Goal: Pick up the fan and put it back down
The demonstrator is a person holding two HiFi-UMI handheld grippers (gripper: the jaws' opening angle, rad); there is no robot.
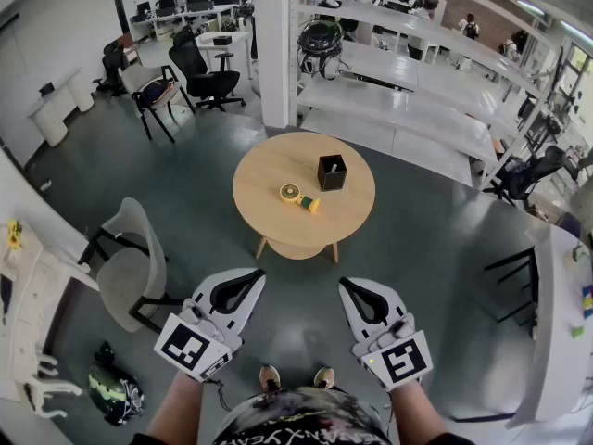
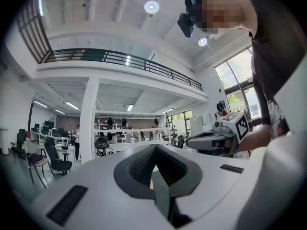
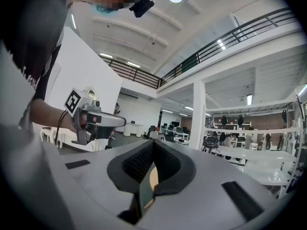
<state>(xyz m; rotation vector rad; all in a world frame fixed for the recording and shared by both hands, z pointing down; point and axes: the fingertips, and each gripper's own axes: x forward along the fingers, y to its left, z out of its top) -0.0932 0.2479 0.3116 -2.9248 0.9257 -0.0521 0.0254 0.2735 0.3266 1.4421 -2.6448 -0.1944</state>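
1. Fan [image 1: 298, 196], small and yellow, is seen lying on the round wooden table [image 1: 269, 179], just beside a black box [image 1: 332, 171], on the box's nearer, left side in the head view.
2. The left gripper [image 1: 239, 287] and the right gripper [image 1: 361, 297] are held side by side and level above the dark floor [image 1: 417, 239], short of the table's near edge.
3. The fan is kept well apart from both, ahead of them and roughly in line with the gap between the two.
4. The left gripper's jaws are seen brought together, with nothing gripped.
5. The right gripper's jaws are likewise closed tight and empty.
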